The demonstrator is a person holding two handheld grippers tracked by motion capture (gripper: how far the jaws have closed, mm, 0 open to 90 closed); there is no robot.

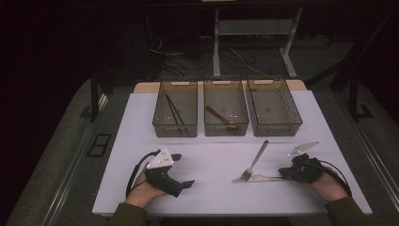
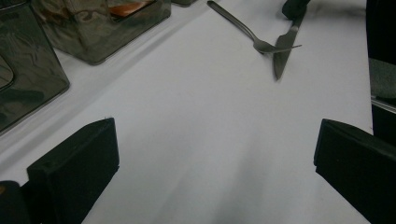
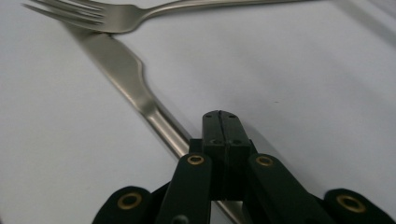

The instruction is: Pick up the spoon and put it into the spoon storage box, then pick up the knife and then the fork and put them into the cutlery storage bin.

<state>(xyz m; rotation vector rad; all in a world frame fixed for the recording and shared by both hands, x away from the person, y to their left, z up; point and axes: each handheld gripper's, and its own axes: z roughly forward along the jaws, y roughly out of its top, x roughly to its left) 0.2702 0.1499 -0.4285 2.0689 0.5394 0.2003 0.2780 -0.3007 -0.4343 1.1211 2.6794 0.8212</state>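
knife [image 3: 126, 74] | steel, flat on table | blade under fork [image 3: 116, 14] tines

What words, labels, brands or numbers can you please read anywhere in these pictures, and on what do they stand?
None: no readable text anywhere.
The knife, fork and three bins show no print.
Dark specks on the left hand-held gripper's grey plate are too small to read.

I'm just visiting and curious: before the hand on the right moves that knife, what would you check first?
1. Right gripper shut over silver table knife handle: ok; firmness of hold: cannot tell.
2. Silver fork tines lie on the knife blade, may get dragged: not ok.
3. Left gripper open, apart from the cutlery: ok.
4. Rightmost clear plastic bin has room: ok.
5. White table mat between knife and bins is bare: ok.
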